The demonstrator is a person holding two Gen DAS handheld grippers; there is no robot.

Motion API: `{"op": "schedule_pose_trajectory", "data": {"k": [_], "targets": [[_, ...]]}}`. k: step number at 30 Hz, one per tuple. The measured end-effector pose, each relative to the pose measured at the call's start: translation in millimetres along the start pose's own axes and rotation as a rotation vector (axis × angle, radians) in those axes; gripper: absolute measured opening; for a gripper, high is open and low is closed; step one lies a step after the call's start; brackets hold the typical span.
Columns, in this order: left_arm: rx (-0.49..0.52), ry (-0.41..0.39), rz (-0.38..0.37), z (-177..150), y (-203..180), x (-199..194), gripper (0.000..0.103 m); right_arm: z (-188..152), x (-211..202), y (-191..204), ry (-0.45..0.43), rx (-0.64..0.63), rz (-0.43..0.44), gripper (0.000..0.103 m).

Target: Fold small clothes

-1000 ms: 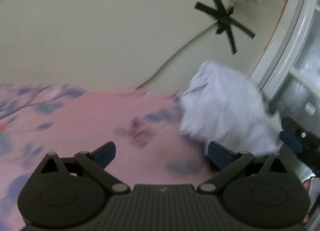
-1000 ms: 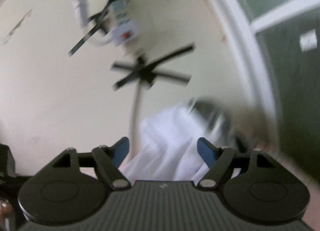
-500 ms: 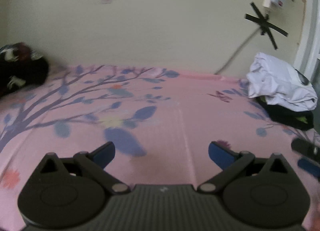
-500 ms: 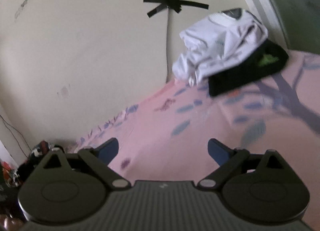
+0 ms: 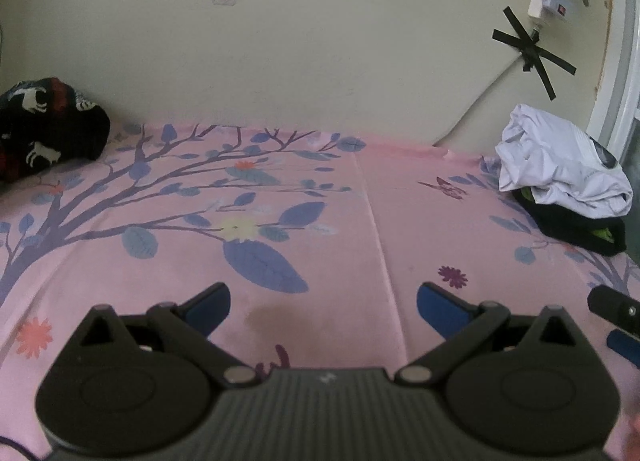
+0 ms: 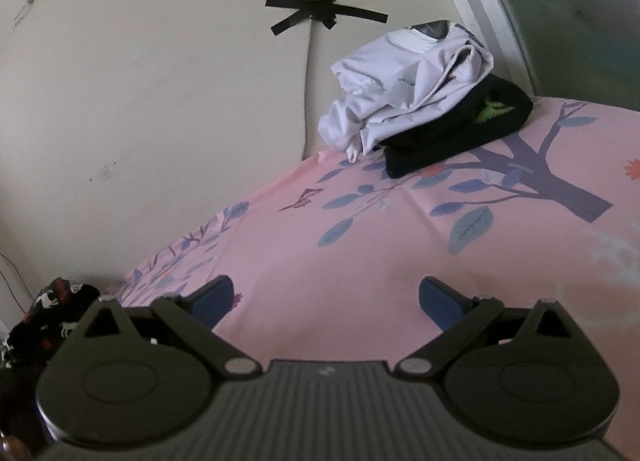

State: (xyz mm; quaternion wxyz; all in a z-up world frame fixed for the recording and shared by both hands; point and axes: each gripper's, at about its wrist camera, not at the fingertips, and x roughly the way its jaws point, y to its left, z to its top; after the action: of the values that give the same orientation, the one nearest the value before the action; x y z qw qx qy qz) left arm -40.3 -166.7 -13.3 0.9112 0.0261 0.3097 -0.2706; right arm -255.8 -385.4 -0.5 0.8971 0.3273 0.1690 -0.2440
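Note:
A crumpled white garment [image 5: 560, 165] lies on top of a folded black garment [image 5: 576, 227] with a green mark, at the far right corner of the pink tree-print bed sheet [image 5: 400, 229]. The right wrist view shows the same white garment [image 6: 404, 89] over the black one [image 6: 452, 133]. A black patterned pile of clothes [image 5: 44, 129] sits at the far left by the wall. My left gripper [image 5: 324, 303] is open over bare sheet. My right gripper [image 6: 326, 301] has its jaws opening, with nothing between them. Both are well short of the stack.
A cream wall [image 5: 320, 41] backs the bed. A white power strip [image 5: 548, 1] hangs there, its cable held by black tape crosses [image 5: 532, 49]. A white window frame [image 6: 480, 1] stands right of the stack. The patterned pile [image 6: 52, 309] lies left of my right gripper.
Both grippers have drawn back and tilted down from the white garment, which now lies on the black one far ahead. The right jaws stand wider than before.

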Motion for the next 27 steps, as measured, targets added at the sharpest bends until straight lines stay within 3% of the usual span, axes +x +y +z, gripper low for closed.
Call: {"op": "schedule_pose_trajectory", "data": {"k": [27], "targets": [[0.082,-0.04,-0.003,-5.6,-7.4,-12.3,0.103,-2.2,-6.1,-3.1,-0.023,0.036,-0.009,0.095]]}}
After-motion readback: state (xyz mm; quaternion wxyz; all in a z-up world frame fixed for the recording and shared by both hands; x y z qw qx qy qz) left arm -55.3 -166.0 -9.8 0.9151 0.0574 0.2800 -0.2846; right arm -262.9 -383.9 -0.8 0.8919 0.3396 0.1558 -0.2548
